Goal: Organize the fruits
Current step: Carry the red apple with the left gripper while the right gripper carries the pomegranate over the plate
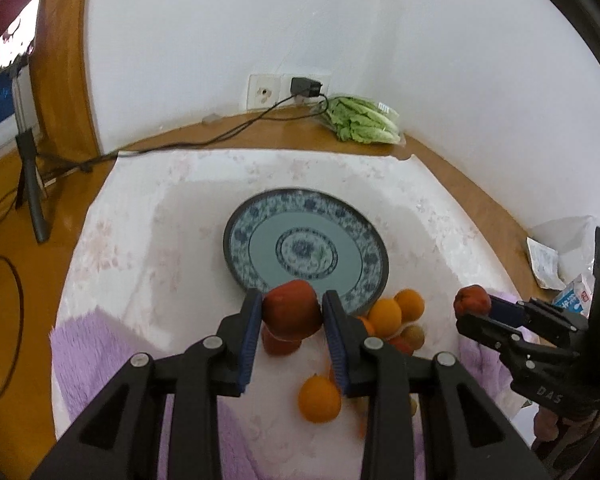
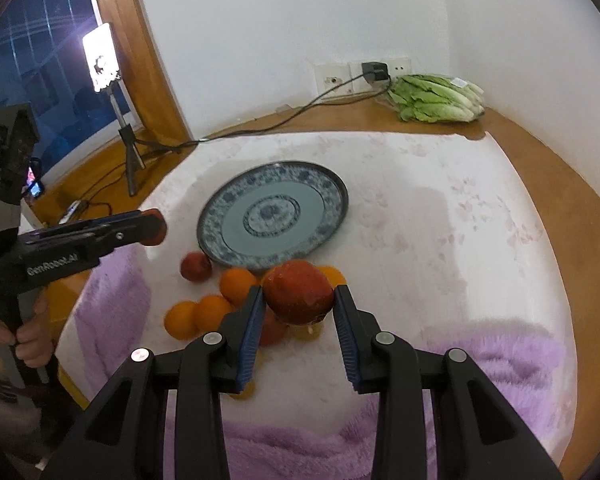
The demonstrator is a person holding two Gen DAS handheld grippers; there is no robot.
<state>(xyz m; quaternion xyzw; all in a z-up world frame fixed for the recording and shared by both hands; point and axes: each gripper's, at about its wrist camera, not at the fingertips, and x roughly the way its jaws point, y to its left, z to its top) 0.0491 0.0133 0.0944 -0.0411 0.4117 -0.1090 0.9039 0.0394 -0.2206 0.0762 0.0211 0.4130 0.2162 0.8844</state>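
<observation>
My left gripper [image 1: 291, 307] is shut on a red apple [image 1: 291, 309], held above the white cloth just before the near rim of the blue patterned plate [image 1: 306, 248]. My right gripper [image 2: 299, 295] is shut on another red apple [image 2: 299, 291], also near the plate [image 2: 274, 216]. Each gripper shows in the other's view, the right one [image 1: 476, 302] and the left one [image 2: 152, 227]. Several oranges [image 2: 212, 308] and a third red apple [image 2: 196, 266] lie on the cloth in front of the plate. The plate holds nothing.
A head of lettuce [image 2: 436, 98] lies at the back by the wall outlets [image 2: 364, 74]. A black cable [image 1: 180, 144] runs along the wooden ledge. A lamp on a tripod [image 2: 130, 152] stands at the left. A purple towel [image 2: 500, 364] lies under the cloth's near edge. Packets [image 1: 548, 260] sit at the right.
</observation>
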